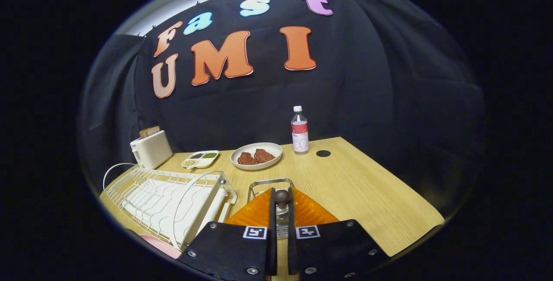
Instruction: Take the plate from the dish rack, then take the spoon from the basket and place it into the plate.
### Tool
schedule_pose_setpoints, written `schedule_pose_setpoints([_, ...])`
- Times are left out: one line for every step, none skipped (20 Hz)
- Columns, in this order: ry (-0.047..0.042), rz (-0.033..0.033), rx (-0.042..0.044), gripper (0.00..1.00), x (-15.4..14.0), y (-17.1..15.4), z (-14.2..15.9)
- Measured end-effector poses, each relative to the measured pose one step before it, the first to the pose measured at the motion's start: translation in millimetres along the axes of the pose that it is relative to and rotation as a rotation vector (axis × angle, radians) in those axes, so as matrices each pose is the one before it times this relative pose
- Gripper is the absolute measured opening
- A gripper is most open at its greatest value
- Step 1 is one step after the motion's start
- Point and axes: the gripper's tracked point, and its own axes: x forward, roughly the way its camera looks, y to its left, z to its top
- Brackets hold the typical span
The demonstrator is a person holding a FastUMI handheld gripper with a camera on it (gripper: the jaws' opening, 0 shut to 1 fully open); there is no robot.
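Note:
My gripper [282, 225] is shut on a spoon [282, 197]. The spoon's dark rounded end sticks up between the fingers and its metal shaft runs down in the narrow gap. Right behind the fingers lies an orange ridged surface [309, 212], partly hidden by them; I cannot tell whether it is the plate. Just beyond it stands the rim of a wire basket [270, 182]. The white dish rack [164, 199] is left of the fingers, with no plate standing in the slots I can see. A pink rounded edge [160, 244] shows by the rack's near corner.
At the back of the wooden table [367, 194] are a white plate with red meat [256, 156], a water bottle [299, 132], a small divided dish [200, 159] and a white toaster [151, 148]. A dark round hole [323, 153] lies near the bottle.

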Motion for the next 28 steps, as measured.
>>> schedule_pose_setpoints([-0.00025, 0.00628, 0.01221, 0.09, -0.99, 1.90, 6.18])
schedule_pose_setpoints([-0.00244, 0.01239, 0.01616, 0.08, -0.80, 3.35, 4.89])
schedule_pose_setpoints([-0.00457, 0.00937, 0.01149, 0.08, 0.33, 3.23, 4.16])
schedule_pose_setpoints([-0.00754, 0.00260, 0.00353, 0.07, -1.36, 0.13, 4.89])
schedule_pose_setpoints([-0.01073, 0.00167, -0.00206, 0.07, -0.88, 1.78, 5.27])
schedule_pose_setpoints([-0.00660, 0.00302, -0.00541, 0.07, -1.67, 1.12, 5.92])
schedule_pose_setpoints([-0.00576, 0.00508, -0.00664, 0.07, -3.46, 2.20, 5.62])
schedule_pose_setpoints([-0.00801, 0.00905, -0.00961, 0.07, -5.90, 2.29, 6.69])
schedule_pose_setpoints([-0.01139, 0.00717, -0.00803, 0.07, -3.66, 4.73, 6.41])
schedule_pose_setpoints([-0.00283, 0.00910, -0.01494, 0.07, -4.63, 3.62, 4.69])
schedule_pose_setpoints([-0.00577, 0.00479, -0.01483, 0.07, -6.24, 2.57, 5.06])
schedule_pose_setpoints([-0.00952, 0.00407, -0.01140, 0.07, -6.88, 2.73, 6.50])
schedule_pose_setpoints([-0.00415, 0.00600, -0.00823, 0.07, -5.98, 3.57, 5.63])
schedule_pose_setpoints([-0.00482, 0.00451, -0.00082, 0.07, -7.44, 3.09, 5.69])
schedule_pose_setpoints([-0.00398, 0.00718, 0.00299, 0.07, -7.78, 4.30, 6.45])
schedule_pose_setpoints([-0.00240, 0.01280, 0.00615, 0.07, -8.49, 5.05, 5.00])
schedule_pose_setpoints([-0.00474, 0.01556, 0.00936, 0.07, -7.12, 6.27, 4.88])
schedule_pose_setpoints([-0.00098, 0.01794, 0.00740, 0.07, -7.14, 8.53, 4.21])
schedule_pose_setpoints([-0.00226, 0.02077, 0.00373, 0.07, -6.39, 8.30, 1.20])
schedule_pose_setpoints([-0.00110, 0.02129, 0.00173, 0.07, -7.01, 8.67, 3.37])
schedule_pose_setpoints([0.00196, 0.02132, 0.00021, 0.07, -7.41, 7.40, 0.60])
schedule_pose_setpoints([0.00211, 0.01850, -0.00070, 0.07, -6.36, 7.56, 1.50])
schedule_pose_setpoints([-0.00015, 0.01570, -0.00110, 0.07, -6.01, 7.64, 0.87])
schedule_pose_setpoints([0.00047, 0.01196, -0.00088, 0.07, -4.45, 5.31, 2.86])
schedule_pose_setpoints([0.00499, 0.01073, -0.00217, 0.07, -7.01, 5.79, 0.40])
schedule_pose_setpoints([0.00181, 0.01070, -0.00094, 0.07, -5.04, 5.42, 0.48])
schedule_pose_setpoints([0.00171, 0.01376, -0.00251, 0.07, -4.66, 6.22, 0.62])
schedule_pose_setpoints([-0.00046, 0.01250, 0.00004, 0.07, -3.91, 5.31, -0.63])
